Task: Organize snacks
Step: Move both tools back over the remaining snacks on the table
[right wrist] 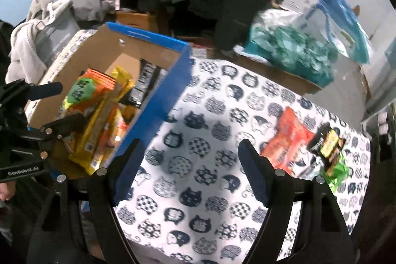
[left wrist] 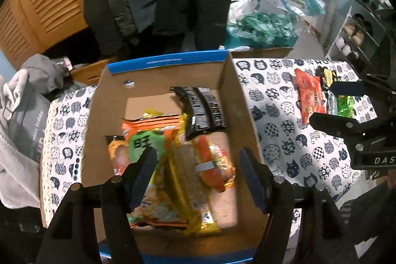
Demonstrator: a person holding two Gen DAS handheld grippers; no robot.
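Both grippers are spread apart and hold nothing. The left gripper (left wrist: 198, 175) hangs over the cardboard box (left wrist: 237, 100), which holds orange, yellow and black snack packets (left wrist: 173, 155). The right gripper (right wrist: 188, 170) hangs over the cat-print tablecloth (right wrist: 198, 115), with an orange packet (right wrist: 287, 137) and smaller snacks (right wrist: 329, 147) to its right.

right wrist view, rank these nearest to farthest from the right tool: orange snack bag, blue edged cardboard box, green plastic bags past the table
1. Blue edged cardboard box: its blue wall is right beside the left finger of the right tool.
2. Orange snack bag: on the cat-print cloth, ahead and right.
3. Green plastic bags: beyond the table's far edge.
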